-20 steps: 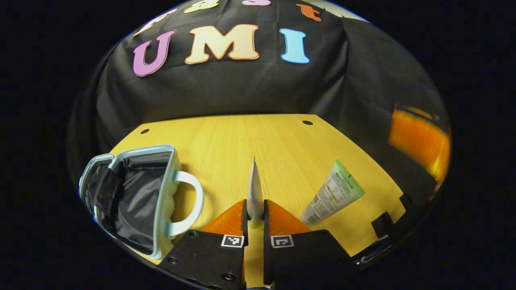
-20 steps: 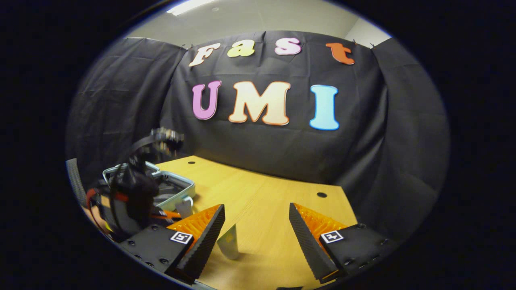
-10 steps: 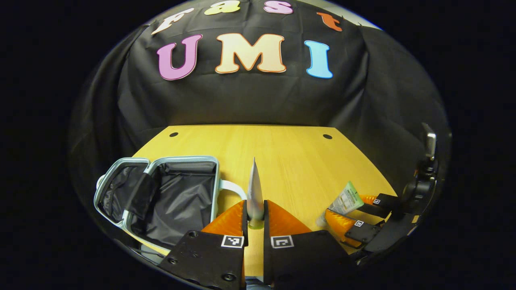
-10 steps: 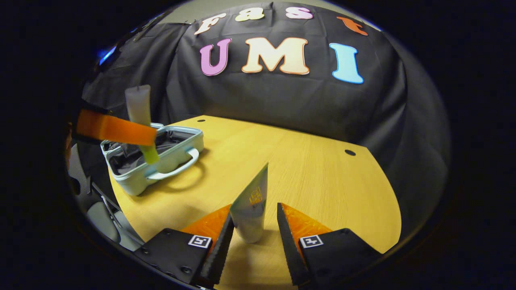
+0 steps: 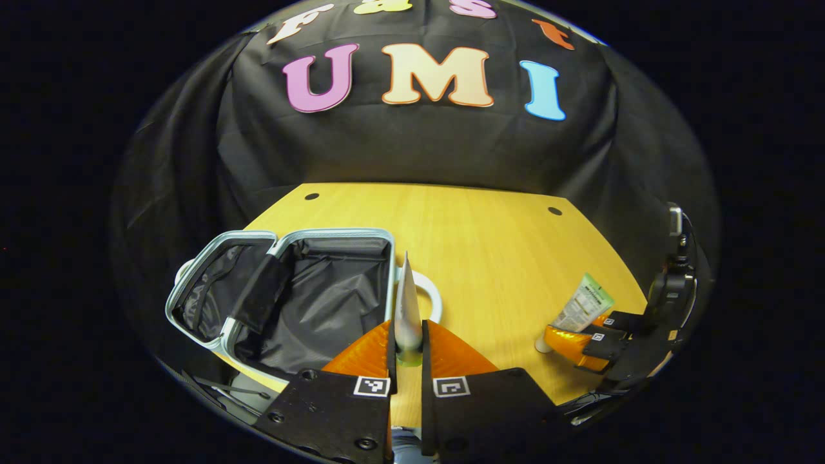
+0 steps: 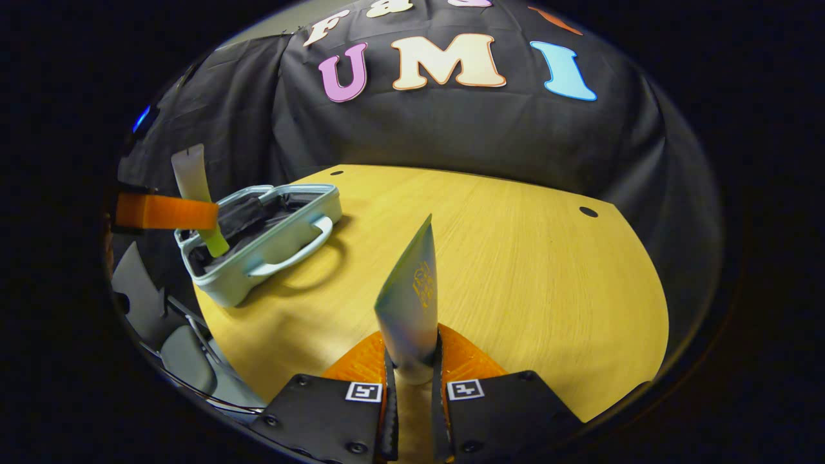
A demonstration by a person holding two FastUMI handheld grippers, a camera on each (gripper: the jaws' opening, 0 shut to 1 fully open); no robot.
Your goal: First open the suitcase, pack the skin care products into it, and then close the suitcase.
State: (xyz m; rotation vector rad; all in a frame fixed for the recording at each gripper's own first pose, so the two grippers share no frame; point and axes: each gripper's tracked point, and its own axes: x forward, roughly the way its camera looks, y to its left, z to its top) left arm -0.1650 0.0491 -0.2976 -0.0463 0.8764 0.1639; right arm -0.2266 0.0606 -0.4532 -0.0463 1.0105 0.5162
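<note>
Left gripper view showed the left gripper (image 5: 407,341) clamped on a flat-edged tube (image 5: 407,303) partly hiding the open suitcase (image 5: 303,290), while the right gripper (image 6: 412,361) pinched another tube (image 6: 412,303).

open suitcase (image 5: 303,290) on table (image 5: 490,238), left side; one tube (image 5: 407,303) just right of it, other tube (image 5: 583,303) far right.

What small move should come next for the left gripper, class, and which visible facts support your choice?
Probably carry the white tube a little further left over the open suitcase and lower it in. The left gripper is shut on that tube beside the lined compartment, near the handle. The right gripper already grips the green-printed tube, which could follow.
</note>
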